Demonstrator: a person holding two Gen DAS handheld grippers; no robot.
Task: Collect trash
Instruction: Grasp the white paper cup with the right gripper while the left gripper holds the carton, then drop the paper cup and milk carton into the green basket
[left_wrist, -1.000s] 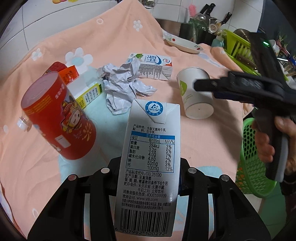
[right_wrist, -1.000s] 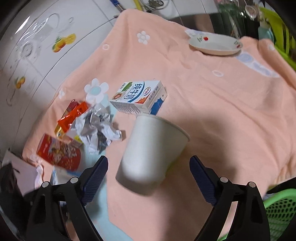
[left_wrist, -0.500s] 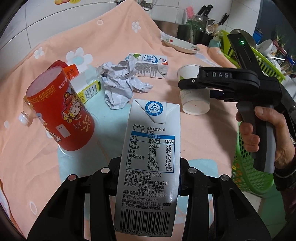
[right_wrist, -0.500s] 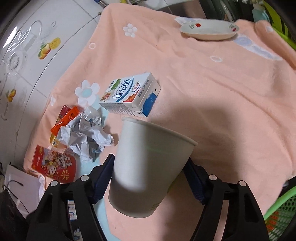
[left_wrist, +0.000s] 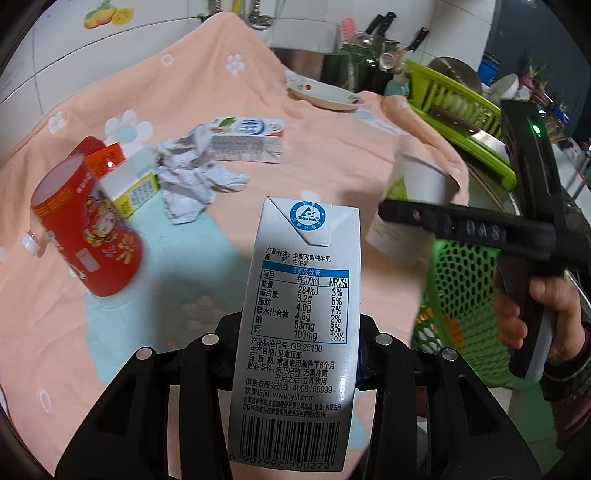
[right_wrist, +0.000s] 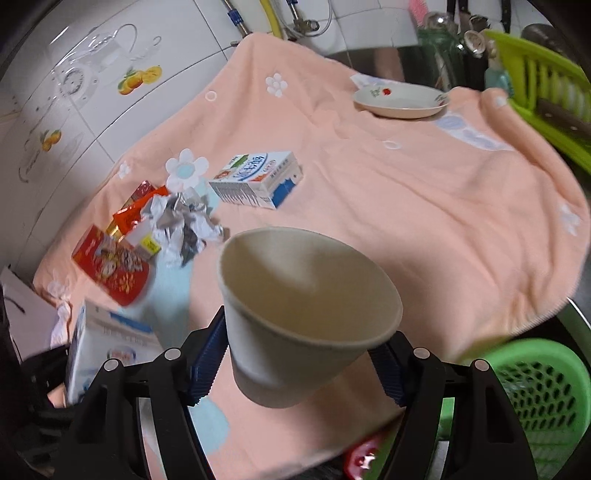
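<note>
While heading for the green basket off the peach cloth's edge: paper cup riding clamped, mouth up, in right gripper; milk carton pinched upright in left gripper. Awaiting collection behind: red can, crumpled paper, second carton.

Two milk cartons, one paper cup, one red can, one crumpled paper wad, one small yellow box, one plate, one green basket.

right gripper | closed on paper cup | lifted off cloth since earlier
</note>
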